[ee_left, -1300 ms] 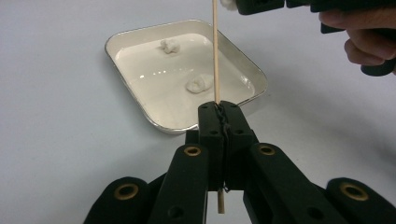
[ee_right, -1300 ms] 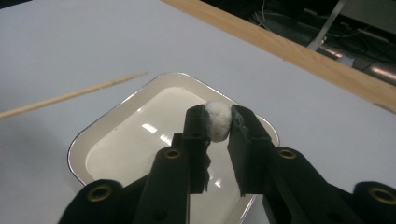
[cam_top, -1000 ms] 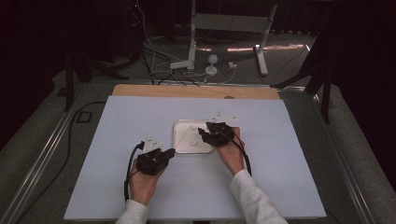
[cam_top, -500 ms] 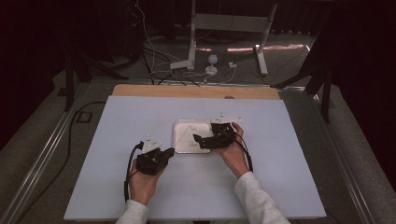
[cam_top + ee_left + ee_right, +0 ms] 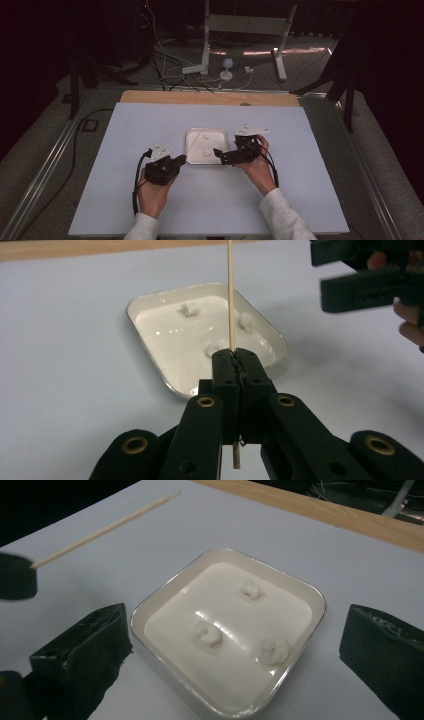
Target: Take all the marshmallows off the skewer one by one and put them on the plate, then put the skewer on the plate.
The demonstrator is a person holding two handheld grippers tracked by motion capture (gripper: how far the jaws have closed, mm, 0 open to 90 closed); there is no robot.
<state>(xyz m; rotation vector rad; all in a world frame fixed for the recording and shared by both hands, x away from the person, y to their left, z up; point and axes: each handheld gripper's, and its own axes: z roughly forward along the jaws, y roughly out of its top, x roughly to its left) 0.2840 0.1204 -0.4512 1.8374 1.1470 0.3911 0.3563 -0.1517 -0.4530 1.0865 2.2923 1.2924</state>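
Clearly, a thin wooden skewer is clamped between the pressed-together jaws of the left gripper; the stick runs up past the jaw tips and a short end shows beneath them. In the high view this left gripper is seen just beside the near left corner of a white tray on the pale table. The jaws of the right gripper are spread wide, having just been opening, and nothing is held or touched by them; the tray is seen between them in its own view. In the high view the right gripper is placed at the tray's near right edge.

One skewer is counted, and one tray. Three small white puffy pieces are lying apart from one another inside the tray.
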